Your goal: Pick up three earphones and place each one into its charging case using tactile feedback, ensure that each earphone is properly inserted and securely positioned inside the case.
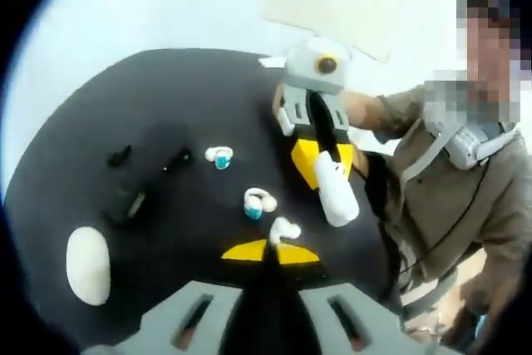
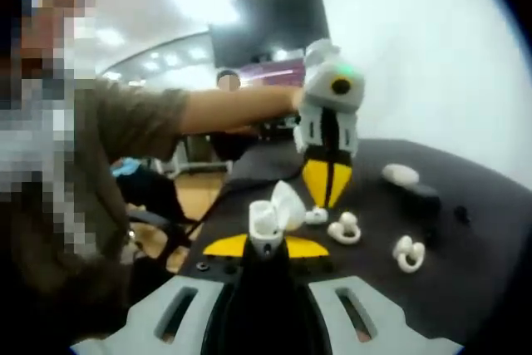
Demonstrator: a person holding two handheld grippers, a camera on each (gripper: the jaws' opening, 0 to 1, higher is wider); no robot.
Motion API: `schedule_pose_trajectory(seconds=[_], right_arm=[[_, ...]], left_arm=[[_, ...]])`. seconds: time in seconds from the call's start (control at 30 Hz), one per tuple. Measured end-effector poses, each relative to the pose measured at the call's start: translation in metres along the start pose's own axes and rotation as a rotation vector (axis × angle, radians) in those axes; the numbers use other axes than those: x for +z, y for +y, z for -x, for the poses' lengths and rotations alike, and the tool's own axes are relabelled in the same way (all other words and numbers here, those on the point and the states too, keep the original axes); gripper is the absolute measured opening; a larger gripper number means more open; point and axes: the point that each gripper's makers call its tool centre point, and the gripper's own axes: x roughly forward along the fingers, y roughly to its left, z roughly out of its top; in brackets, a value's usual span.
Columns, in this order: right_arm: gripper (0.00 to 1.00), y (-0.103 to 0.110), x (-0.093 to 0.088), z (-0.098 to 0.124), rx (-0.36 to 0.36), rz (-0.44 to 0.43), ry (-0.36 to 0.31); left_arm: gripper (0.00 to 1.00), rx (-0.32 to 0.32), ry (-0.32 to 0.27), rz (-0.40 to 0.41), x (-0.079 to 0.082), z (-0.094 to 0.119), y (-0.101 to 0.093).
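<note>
My right gripper is shut on an open white charging case, lid up, held above the black table. In the left gripper view the right gripper comes in from the right with that case pointing down. My left gripper has its yellow tips closed on a white earphone at table level. The right gripper view shows the left gripper tipped down onto the same earphone. Two more white earphones lie on the table, also seen from the right gripper.
A shut white case lies near the table's edge. Black cases and small black parts lie beside it. A person in an olive shirt stands at the table's side. White wall behind.
</note>
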Motion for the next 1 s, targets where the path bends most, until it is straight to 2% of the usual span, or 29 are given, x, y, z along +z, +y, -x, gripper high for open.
schedule_pose_trajectory(seconds=[0.03, 0.07, 0.13, 0.2, 0.33, 0.43, 0.5, 0.6, 0.7, 0.73, 0.83, 0.9, 0.93, 0.97, 1.0], right_arm=[[0.17, 0.0, 0.0, 0.0, -0.001, 0.0, 0.001], [0.17, 0.0, 0.0, 0.0, -0.002, 0.0, 0.002], [0.17, 0.0, 0.0, 0.0, -0.005, 0.005, 0.004], [0.17, 0.0, 0.0, 0.0, -0.007, 0.005, 0.005], [0.17, -0.001, 0.0, 0.001, -0.006, 0.007, 0.005], [0.17, -0.002, 0.0, 0.001, -0.005, 0.008, 0.004], [0.17, -0.002, 0.0, 0.0, -0.003, 0.007, 0.003], [0.17, -0.002, 0.0, 0.0, -0.002, 0.007, 0.002], [0.17, -0.002, 0.0, 0.0, -0.002, 0.008, 0.002], [0.17, -0.002, 0.0, 0.0, -0.002, 0.008, 0.002], [0.17, -0.002, 0.0, 0.0, -0.002, 0.009, 0.002], [0.17, -0.001, 0.0, 0.0, -0.003, 0.011, 0.002], [0.17, -0.001, 0.0, 0.0, -0.003, 0.012, 0.002], [0.17, -0.001, 0.001, 0.0, -0.004, 0.013, 0.003], [0.17, -0.001, 0.001, 0.0, -0.004, 0.014, 0.002]], left_arm=[[0.11, 0.006, -0.041, 0.015, 0.006, 0.001, 0.001], [0.15, -0.004, -0.044, 0.031, 0.006, 0.002, 0.001], [0.16, -0.021, -0.048, 0.056, 0.011, 0.005, 0.002], [0.14, -0.023, -0.044, 0.029, 0.017, 0.006, 0.001], [0.14, -0.067, 0.005, -0.041, 0.022, -0.003, -0.012], [0.13, -0.074, 0.093, -0.088, 0.011, -0.013, -0.016], [0.14, -0.074, 0.108, -0.101, 0.007, -0.018, -0.017], [0.14, -0.067, 0.065, -0.099, 0.015, -0.02, -0.019], [0.13, -0.069, 0.053, -0.063, 0.012, -0.019, -0.017], [0.13, -0.066, 0.033, -0.037, 0.014, -0.018, -0.017], [0.13, -0.007, -0.013, 0.006, 0.01, -0.01, -0.01], [0.13, 0.076, -0.038, 0.041, 0.001, -0.002, 0.001], [0.13, 0.097, -0.091, 0.059, 0.002, 0.001, 0.001], [0.13, 0.154, -0.095, 0.098, -0.004, 0.005, 0.006], [0.13, 0.179, -0.114, 0.114, -0.006, 0.01, 0.006]])
